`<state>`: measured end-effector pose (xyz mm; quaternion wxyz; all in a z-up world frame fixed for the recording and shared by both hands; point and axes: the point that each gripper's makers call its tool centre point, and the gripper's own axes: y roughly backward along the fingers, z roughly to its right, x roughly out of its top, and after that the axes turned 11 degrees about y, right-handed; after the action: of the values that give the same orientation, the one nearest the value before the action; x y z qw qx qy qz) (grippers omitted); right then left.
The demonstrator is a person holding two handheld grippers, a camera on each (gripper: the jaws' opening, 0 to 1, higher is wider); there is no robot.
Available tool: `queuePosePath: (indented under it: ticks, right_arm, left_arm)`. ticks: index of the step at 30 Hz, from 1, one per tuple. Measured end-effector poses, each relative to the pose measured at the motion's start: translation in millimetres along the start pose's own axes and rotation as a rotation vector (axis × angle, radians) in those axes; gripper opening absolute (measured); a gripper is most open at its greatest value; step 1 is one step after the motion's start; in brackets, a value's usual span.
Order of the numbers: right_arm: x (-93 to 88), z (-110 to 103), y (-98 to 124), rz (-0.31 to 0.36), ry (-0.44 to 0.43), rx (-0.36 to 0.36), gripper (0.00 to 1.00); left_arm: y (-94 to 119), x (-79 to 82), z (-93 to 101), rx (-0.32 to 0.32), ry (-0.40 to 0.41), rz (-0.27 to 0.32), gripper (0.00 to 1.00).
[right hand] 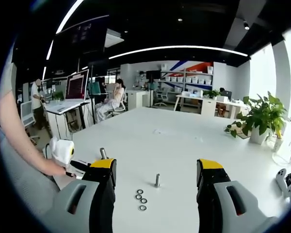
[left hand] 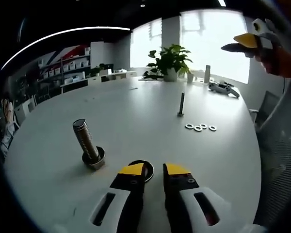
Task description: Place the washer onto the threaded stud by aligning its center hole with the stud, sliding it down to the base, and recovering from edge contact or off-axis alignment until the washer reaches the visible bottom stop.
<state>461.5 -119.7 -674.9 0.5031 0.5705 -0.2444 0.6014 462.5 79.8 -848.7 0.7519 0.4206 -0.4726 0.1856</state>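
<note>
- The large threaded stud point(left hand: 87, 144) stands on the white table point(left hand: 136, 111), ahead and to the left of the left gripper point(left hand: 155, 170). Its long axis is near upright, the top leaning slightly to the left in the left gripper view, and its hex base sits on the table top.
- A dark washer point(left hand: 143, 167) lies flat on the table just at the left gripper's yellow-tipped jaws, partly hidden behind the left jaw. The jaws stand a little apart with a narrow gap; whether they pinch the washer's edge I cannot tell.
- Farther ahead and to the right of the left gripper, a thin bolt point(left hand: 181, 105) stands upright, and a short row of small washers point(left hand: 200, 127) lies just beside it, nearer the gripper.
- Nothing lies between the washer and the large stud.
- Beyond the thin bolt stand a potted plant point(left hand: 170, 62) and a game controller point(left hand: 224, 89) near the table's far edge.
- The right gripper point(right hand: 157, 170) is held above the table with its jaws wide apart and nothing between them; it also shows at the upper right of the left gripper view.
- In the right gripper view, the thin bolt and small washers lie between its jaws, lower down, and a person's hand point(right hand: 53, 167) holds the left gripper at the left.
</note>
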Motion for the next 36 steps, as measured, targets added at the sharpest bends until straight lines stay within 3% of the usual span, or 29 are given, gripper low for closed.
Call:
queuePosePath:
  ticks: [12, 25, 36]
  right_arm:
    - [1.5, -2, -1, 0.004, 0.005, 0.006, 0.69]
    - [1.1, -3, 0, 0.004, 0.005, 0.010, 0.69]
    - [0.6, -3, -1, 0.002, 0.005, 0.014, 0.69]
  left_arm:
    - [5, 10.1, -16.5, 0.059, 0.002, 0.043, 0.18]
    - [3, -3.5, -19.5, 0.071, 0.015, 0.014, 0.23]
    - [-3, 0.4, -18.9, 0.079, 0.009, 0.035, 0.23]
